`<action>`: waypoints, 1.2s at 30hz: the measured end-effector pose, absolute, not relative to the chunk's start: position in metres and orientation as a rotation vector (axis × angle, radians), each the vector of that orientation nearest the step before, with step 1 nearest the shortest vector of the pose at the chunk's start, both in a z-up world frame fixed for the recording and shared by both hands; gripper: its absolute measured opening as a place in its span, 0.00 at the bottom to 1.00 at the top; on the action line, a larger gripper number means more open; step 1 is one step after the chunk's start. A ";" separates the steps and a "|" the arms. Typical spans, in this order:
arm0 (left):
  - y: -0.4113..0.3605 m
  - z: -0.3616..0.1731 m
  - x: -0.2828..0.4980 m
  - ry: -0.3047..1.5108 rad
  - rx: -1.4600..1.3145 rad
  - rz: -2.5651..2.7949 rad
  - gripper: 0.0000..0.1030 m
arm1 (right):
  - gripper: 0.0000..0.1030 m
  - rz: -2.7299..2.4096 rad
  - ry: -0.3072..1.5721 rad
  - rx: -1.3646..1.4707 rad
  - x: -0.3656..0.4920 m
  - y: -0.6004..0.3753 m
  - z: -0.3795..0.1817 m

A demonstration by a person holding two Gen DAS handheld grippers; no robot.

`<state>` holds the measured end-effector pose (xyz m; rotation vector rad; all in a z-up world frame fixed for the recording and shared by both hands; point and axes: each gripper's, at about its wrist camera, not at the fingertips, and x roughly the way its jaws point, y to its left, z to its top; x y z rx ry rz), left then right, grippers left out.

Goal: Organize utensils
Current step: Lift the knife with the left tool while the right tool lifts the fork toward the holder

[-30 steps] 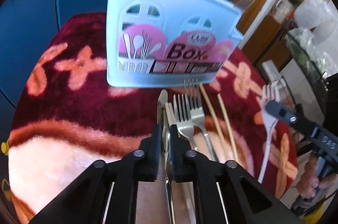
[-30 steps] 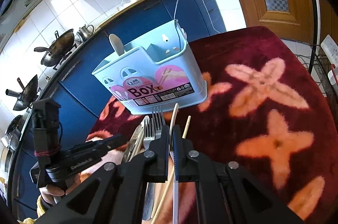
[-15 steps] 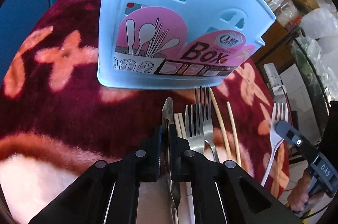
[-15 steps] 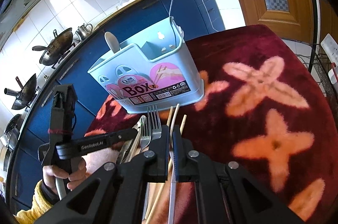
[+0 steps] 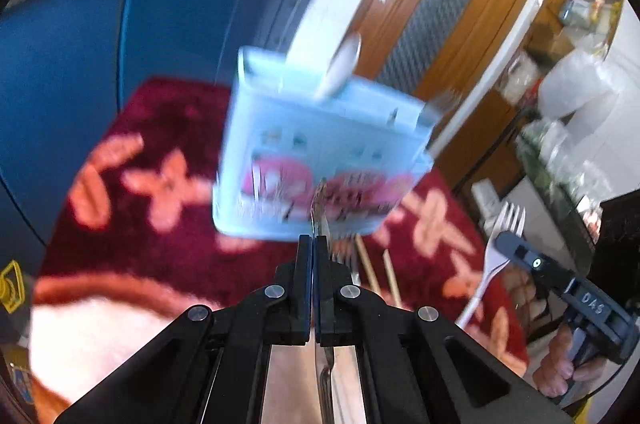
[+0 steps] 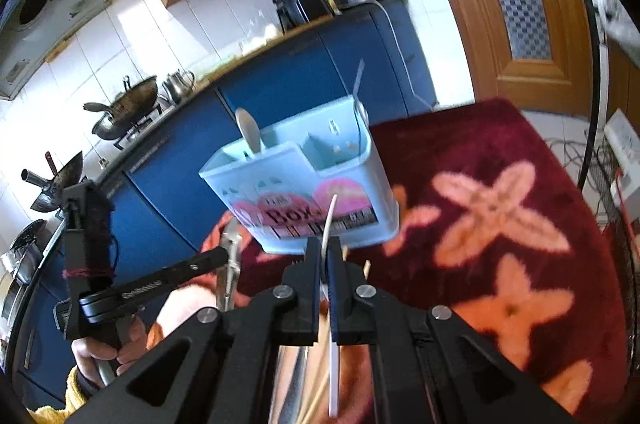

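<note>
**Operator:** Two utensils are in my grip at once, one per hand. My left gripper (image 5: 313, 244) is clamped on a metal knife (image 5: 319, 212), whose blade sticks up past the fingertips. My right gripper (image 6: 325, 248) is pinched on a white plastic fork (image 5: 493, 252), handle running back between the pads, tines forward.

**Observer:** How much is sorted so far?

**Operator:** Some of it. The light blue utensil box (image 6: 304, 176) already has a white spoon (image 6: 249, 134) standing in its left compartment and a metal handle (image 6: 359, 84) leaning in the right one. Nothing I'm holding is in yet.

**Observer:** And what is left on the table?

**Operator:** Just beyond the left fingertips, on the red floral cloth (image 6: 500, 184), I see metal fork tines (image 5: 344, 258) and a pair of wooden chopsticks (image 5: 378, 274) lying flat. The left view is smeared, so there may be more I can't make out.

**Observer:** Where does the box sit relative to your grippers?

**Operator:** Straight ahead of both, upright on the cloth, label facing me. Both utensil tips overlap its front wall in the views, yet sit below the rim, apart from it. I judge both pieces need lifting over the rim and dropping into a compartment, then the fork and chopsticks follow.
</note>
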<state>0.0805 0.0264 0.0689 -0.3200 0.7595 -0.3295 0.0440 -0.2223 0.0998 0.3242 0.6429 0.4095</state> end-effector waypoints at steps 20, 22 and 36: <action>0.066 0.227 0.092 0.360 -0.273 -0.207 0.00 | 0.04 0.388 0.508 0.270 0.062 -0.218 0.151; 0.068 0.241 0.096 0.325 -0.255 -0.181 0.00 | 0.04 0.387 0.510 0.271 0.063 -0.218 0.151; 0.055 0.197 0.141 0.396 -0.179 -0.093 0.00 | 0.04 0.341 0.475 0.236 0.077 -0.220 0.161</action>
